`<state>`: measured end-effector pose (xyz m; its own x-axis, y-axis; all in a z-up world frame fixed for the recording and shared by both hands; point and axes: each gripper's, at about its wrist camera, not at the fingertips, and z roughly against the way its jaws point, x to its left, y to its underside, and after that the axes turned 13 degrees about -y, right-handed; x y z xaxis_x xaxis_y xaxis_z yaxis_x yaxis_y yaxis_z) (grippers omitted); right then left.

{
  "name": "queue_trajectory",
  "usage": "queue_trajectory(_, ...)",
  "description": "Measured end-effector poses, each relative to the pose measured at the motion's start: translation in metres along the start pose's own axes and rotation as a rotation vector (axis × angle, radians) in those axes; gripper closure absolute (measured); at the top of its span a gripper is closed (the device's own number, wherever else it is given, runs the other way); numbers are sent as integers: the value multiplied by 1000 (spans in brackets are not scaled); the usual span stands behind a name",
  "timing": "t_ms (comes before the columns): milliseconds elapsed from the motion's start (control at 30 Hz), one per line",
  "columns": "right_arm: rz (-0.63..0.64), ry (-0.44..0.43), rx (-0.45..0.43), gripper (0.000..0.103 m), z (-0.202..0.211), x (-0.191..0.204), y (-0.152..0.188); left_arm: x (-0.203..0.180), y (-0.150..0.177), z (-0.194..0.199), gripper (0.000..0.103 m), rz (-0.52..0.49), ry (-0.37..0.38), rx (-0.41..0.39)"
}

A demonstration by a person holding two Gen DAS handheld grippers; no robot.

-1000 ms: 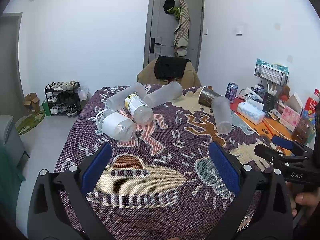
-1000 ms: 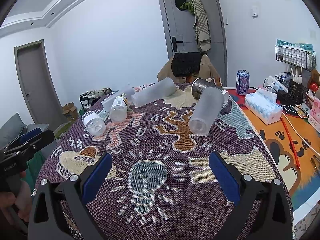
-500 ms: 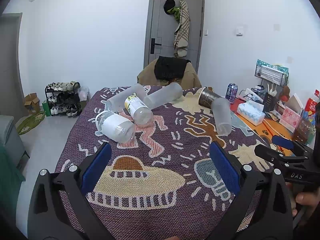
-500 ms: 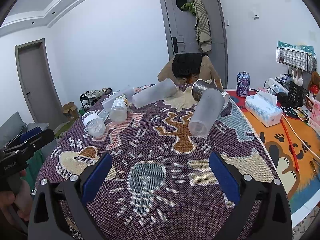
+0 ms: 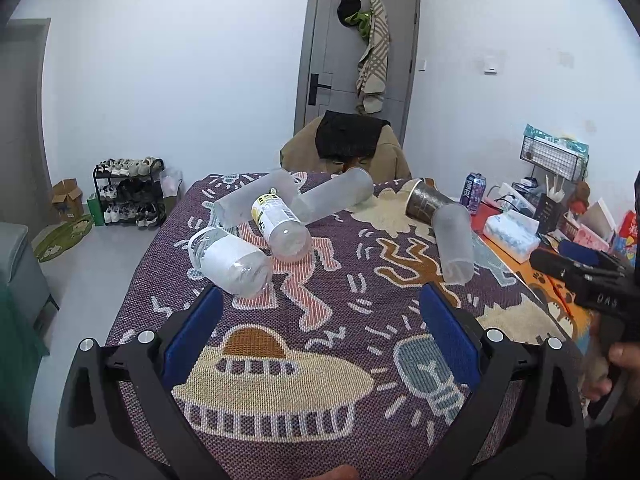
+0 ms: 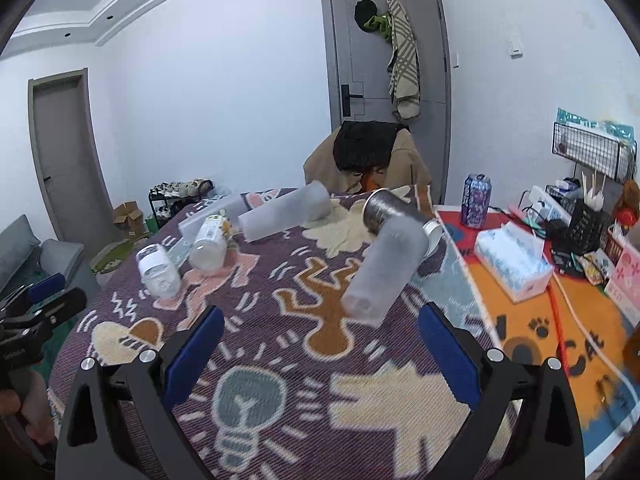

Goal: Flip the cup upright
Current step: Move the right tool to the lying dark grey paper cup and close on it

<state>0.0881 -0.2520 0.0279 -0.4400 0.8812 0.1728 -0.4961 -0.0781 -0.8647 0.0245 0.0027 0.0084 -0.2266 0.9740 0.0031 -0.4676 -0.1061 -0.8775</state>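
Observation:
Several cups and bottles lie on their sides on a patterned purple cloth (image 5: 320,320). A frosted cup (image 6: 384,272) lies nearest my right gripper (image 6: 320,344), which is open and empty just short of it; the same cup shows in the left wrist view (image 5: 454,242). A dark metallic cup (image 6: 390,212) lies behind it. Two more frosted cups (image 5: 334,196) (image 5: 248,204) and two clear labelled bottles (image 5: 230,260) (image 5: 280,226) lie at the left. My left gripper (image 5: 320,332) is open and empty, just short of the near bottle.
A tissue box (image 6: 512,264), a drink can (image 6: 476,200), a black basket (image 6: 592,224) and an orange mat (image 6: 560,320) sit at the right. A chair with clothes (image 6: 368,160) stands behind the table. A shoe rack (image 5: 128,192) is at far left.
Both grippers have moved forward a little toward the cups and bottles, which look larger and nearer. Nothing on the cloth has moved. Both grippers stay open.

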Motion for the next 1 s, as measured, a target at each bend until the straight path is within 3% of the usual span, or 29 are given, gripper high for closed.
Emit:
queue_trajectory(467, 103, 8, 104, 8, -55, -40, -59, -7, -15, -39, 6, 62, 14, 40)
queue_trajectory(1000, 226, 60, 331, 8, -162, -91, -124, -14, -30, -83, 6, 164, 6, 80)
